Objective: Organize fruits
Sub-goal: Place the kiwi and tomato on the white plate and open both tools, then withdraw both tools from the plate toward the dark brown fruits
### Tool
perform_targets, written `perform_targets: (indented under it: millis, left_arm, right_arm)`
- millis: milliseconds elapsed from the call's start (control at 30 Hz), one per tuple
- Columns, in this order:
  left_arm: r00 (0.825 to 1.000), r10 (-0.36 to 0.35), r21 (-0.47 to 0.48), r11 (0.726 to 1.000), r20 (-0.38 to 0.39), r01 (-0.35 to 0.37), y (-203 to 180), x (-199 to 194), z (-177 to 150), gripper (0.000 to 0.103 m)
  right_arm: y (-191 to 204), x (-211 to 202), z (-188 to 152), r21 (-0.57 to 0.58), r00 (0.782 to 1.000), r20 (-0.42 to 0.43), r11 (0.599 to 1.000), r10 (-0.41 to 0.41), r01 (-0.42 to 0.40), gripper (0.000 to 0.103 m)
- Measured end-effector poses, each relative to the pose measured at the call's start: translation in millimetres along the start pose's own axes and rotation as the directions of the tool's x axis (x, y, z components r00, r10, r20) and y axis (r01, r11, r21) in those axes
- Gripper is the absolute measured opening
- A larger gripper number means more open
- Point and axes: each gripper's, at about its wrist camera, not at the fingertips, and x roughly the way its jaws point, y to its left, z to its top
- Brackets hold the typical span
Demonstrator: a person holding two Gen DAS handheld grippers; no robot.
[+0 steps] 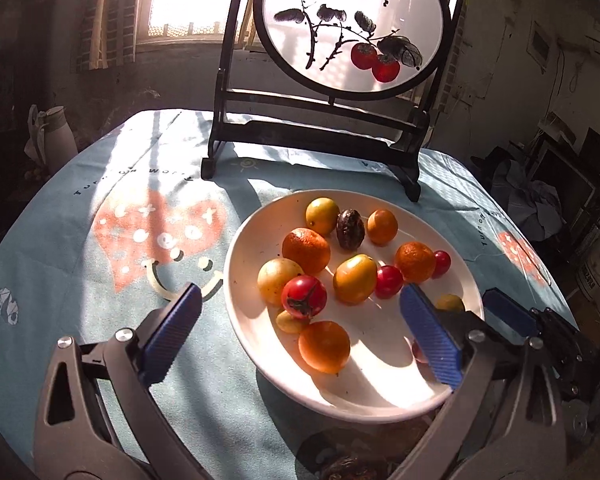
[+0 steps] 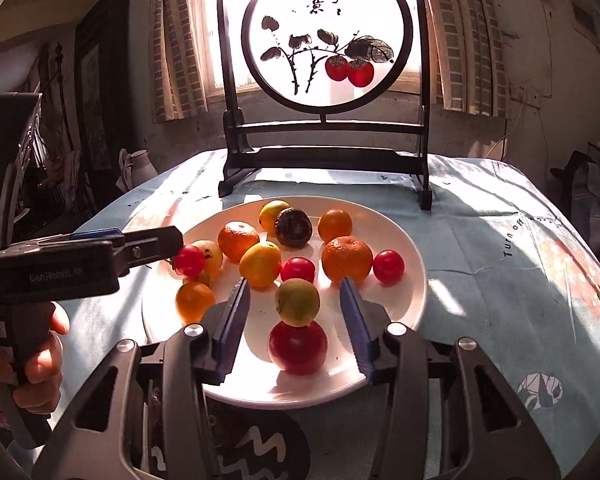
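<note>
Your released right gripper [image 2: 296,308] straddled the yellow-green round fruit [image 2: 297,302] at the white ceramic plate's [image 2: 414,300] near edge, your left gripper [image 1: 300,320] also released.

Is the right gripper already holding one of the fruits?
No, the right gripper is open, its blue fingers apart around a yellow-green fruit without touching it.

The plate [image 2: 412,280] in the frame's middle is showing a glossy white glazed surface. The tomatoes [image 2: 298,347] on it are gleaming smooth and shiny, while the oranges [image 2: 347,259] are looking dimpled and matt. A blue printed cloth [image 1: 100,208] is covering the bench. The fingers [image 1: 172,332] at lower left are wearing ribbed blue pads on matt grey plastic with shiny metal screws. The screen frame [image 1: 316,136] at top is looking like dark lacquered wood.
</note>
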Motion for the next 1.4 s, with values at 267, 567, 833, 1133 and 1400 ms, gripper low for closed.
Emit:
perform_targets:
  millis: [267,567,833,1133,1400]
  left_arm:
    - [1.000,0.008,-0.042,0.999,-0.015,-0.008,15.2,-26.8,-6.3,0.101]
    - [0.992,0.098,-0.093,0.990,-0.079,-0.105,52.2,-39.4,-47.8,0.101]
    - [0.990,0.088,-0.153,0.983,-0.114,-0.105,69.8,-45.9,-55.4,0.101]
    - [0.988,0.096,-0.115,0.987,-0.118,-0.110,61.9,-45.2,-55.4,0.101]
    - [0.988,0.095,-0.120,0.987,-0.120,-0.110,62.8,-47.2,-56.3,0.101]
  right_arm:
    - [3.6,-19.8,-8.1,0.031,0.998,-0.042,0.998,0.055,-0.054,0.047]
    - [30.3,-25.6,-41.4,-0.025,0.982,-0.169,0.995,0.086,-0.092,0.047]
    - [38.9,-16.2,-57.4,-0.050,0.960,-0.267,0.994,0.084,-0.100,0.047]
    - [42.3,-3.9,-66.5,-0.071,0.940,-0.332,0.992,0.074,-0.103,0.047]
    - [47.7,11.3,-59.2,-0.079,0.937,-0.340,0.991,0.074,-0.107,0.048]
